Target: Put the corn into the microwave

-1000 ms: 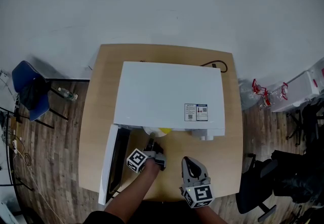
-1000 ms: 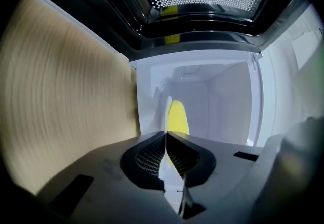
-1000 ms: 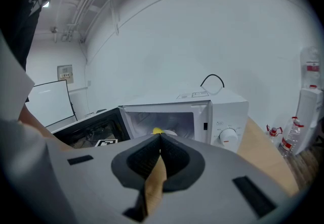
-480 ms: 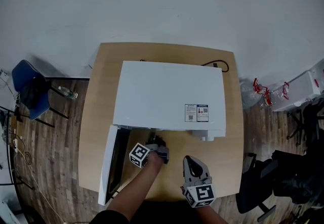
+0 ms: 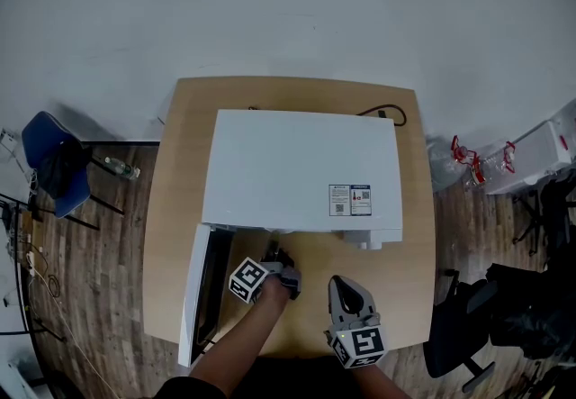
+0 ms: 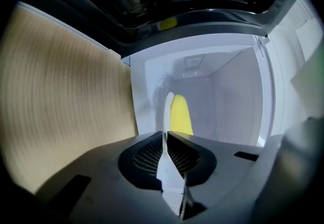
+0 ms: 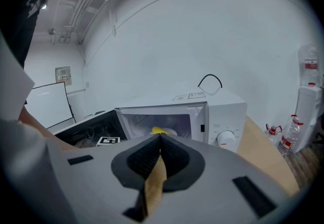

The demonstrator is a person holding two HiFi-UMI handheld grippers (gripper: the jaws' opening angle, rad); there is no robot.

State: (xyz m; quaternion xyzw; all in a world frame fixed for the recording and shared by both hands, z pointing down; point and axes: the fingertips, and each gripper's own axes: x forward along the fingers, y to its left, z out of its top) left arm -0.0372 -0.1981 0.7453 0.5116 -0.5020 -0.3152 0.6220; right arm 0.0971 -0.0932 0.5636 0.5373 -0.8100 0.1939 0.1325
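The yellow corn (image 6: 181, 114) lies inside the white microwave (image 5: 297, 167), beside a white plate rim (image 6: 167, 109). It also shows through the open mouth in the right gripper view, corn (image 7: 159, 130). The microwave's top hides it in the head view. The door (image 5: 193, 294) hangs open to the left. My left gripper (image 5: 277, 258) sits just outside the mouth and points in at the corn. Its jaws (image 6: 165, 135) meet at the tip and are starting to open, with nothing between them. My right gripper (image 5: 342, 285) rests shut and empty near the table's front edge, right of the left one.
The wooden table (image 5: 171, 208) carries the microwave, with a black cable (image 5: 382, 114) behind it. A blue chair (image 5: 54, 163) stands on the floor at left. Water bottles (image 5: 472, 161) and a black chair (image 5: 468, 316) are at right.
The corn and plate rim that showed at the microwave's mouth a second ago are now hidden under its top. The left gripper has shifted slightly right. The right gripper has kept still.
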